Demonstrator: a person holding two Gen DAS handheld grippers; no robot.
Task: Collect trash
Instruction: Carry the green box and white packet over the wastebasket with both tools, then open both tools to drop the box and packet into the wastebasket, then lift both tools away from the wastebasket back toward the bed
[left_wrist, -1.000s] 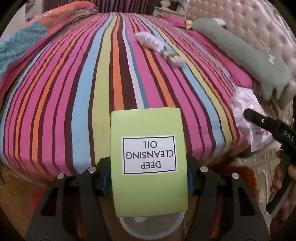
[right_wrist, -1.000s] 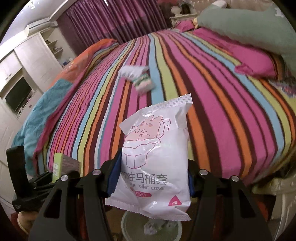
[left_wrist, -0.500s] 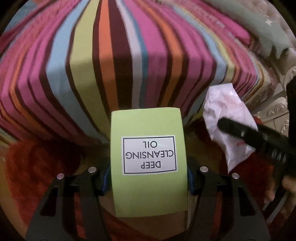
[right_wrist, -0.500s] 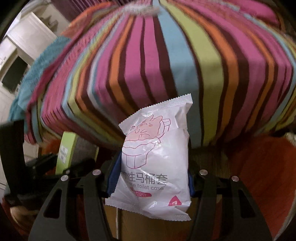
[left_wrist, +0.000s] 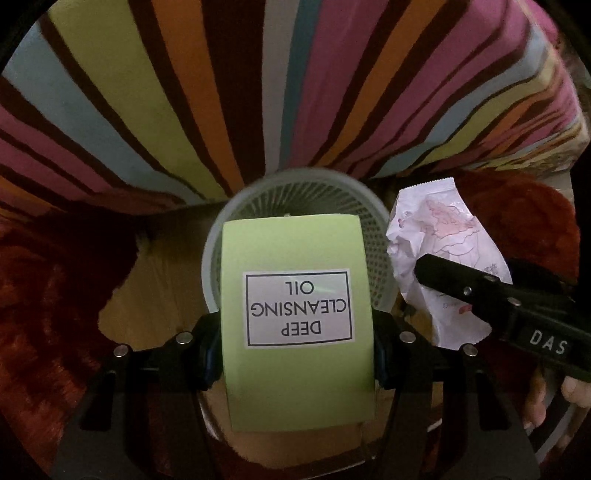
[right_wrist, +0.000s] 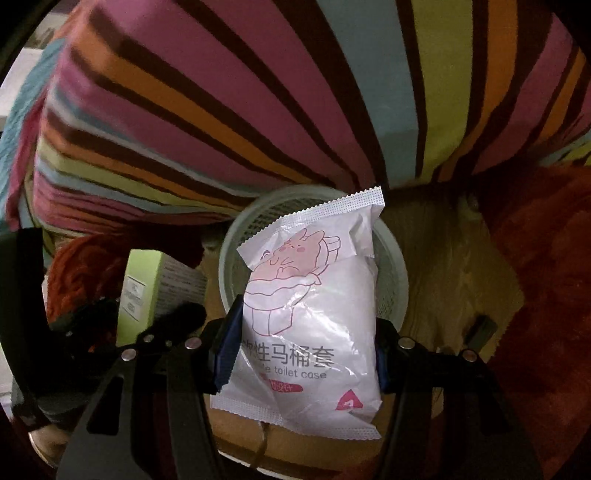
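My left gripper (left_wrist: 293, 360) is shut on a light green box (left_wrist: 295, 314) labelled "Deep Cleansing Oil" and holds it over a pale mesh waste basket (left_wrist: 314, 192) on the floor. My right gripper (right_wrist: 304, 356) is shut on a white toilet-cover packet (right_wrist: 314, 314) with a pink rabbit drawing, held above the same basket (right_wrist: 391, 269). In the left wrist view the packet (left_wrist: 443, 251) and the right gripper sit just right of the box. In the right wrist view the green box (right_wrist: 144, 288) shows at the left.
The striped bedspread (left_wrist: 240, 92) hangs down right behind the basket. A red shaggy rug (left_wrist: 48, 295) lies on the wooden floor (left_wrist: 162, 280) on both sides. A small dark object (right_wrist: 480, 328) lies on the floor right of the basket.
Both grippers have tilted down from the bed top to the floor at the bed's foot. The basket has come into full view under the box and the packet.
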